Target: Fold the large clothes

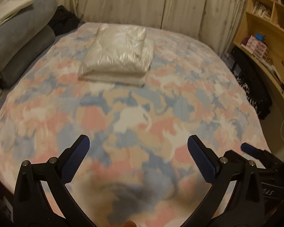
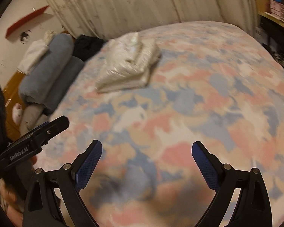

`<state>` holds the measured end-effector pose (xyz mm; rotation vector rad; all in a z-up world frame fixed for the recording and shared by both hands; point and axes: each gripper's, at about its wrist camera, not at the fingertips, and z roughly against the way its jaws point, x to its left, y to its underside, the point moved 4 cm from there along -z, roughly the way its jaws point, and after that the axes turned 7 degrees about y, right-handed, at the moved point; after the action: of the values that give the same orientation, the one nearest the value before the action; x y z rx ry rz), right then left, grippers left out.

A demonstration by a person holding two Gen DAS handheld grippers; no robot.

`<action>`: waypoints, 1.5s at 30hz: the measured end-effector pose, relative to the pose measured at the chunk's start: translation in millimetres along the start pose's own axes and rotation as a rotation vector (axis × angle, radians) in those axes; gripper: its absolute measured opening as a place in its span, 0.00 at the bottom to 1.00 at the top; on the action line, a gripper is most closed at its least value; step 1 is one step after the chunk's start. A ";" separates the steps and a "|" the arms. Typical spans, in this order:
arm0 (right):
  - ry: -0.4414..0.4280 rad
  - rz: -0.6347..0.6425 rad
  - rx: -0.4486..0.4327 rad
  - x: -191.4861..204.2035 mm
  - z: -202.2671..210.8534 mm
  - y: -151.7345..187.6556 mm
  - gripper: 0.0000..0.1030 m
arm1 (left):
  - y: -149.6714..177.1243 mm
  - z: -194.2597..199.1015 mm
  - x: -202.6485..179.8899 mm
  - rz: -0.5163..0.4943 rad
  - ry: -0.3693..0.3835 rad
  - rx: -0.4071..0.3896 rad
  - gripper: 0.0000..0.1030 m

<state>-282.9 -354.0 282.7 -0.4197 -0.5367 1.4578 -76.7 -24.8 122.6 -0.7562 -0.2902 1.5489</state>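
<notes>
Two grippers: your left gripper (image 1: 138,147) and right gripper (image 2: 146,152) both hang over the near part of the bed, fingers spread wide, nothing between them.
Task garment: one shiny white folded garment (image 1: 117,54) lies as a squared bundle toward the far end of the patterned bedspread (image 1: 142,113), well apart from both grippers.
Stage, as I judge it: the fold looks finished; you are clear of it.
Risk one: the fabric looks slick and puffy, so the top layer could slide or spring open if you nudge it.
Risk two: if you reach back in, an open finger could snag an edge and undo the fold.
Count, bedside: two grey rolled blankets (image 1: 22,43), one white cloth (image 1: 15,4) on top of them, one dark heap (image 1: 65,19) behind.
Count, shelving: one wooden bookshelf (image 1: 265,19) on the right.
</notes>
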 end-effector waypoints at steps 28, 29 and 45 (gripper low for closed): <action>0.244 -0.037 -0.092 -9.0 27.0 121.7 0.94 | 95.3 62.7 -82.6 -0.143 -0.073 -0.028 1.00; 0.245 -0.036 -0.093 -8.5 24.5 121.0 0.94 | 95.6 63.4 -83.3 -0.137 -0.070 -0.026 1.00; 0.255 -0.030 -0.098 -4.8 21.3 123.7 0.94 | 91.4 69.2 -82.8 -0.112 -0.071 -0.016 1.00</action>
<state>-396.1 -350.4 228.6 -0.6623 -0.4078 1.3288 -194.8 -99.7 143.3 -0.6872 -0.3916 1.4709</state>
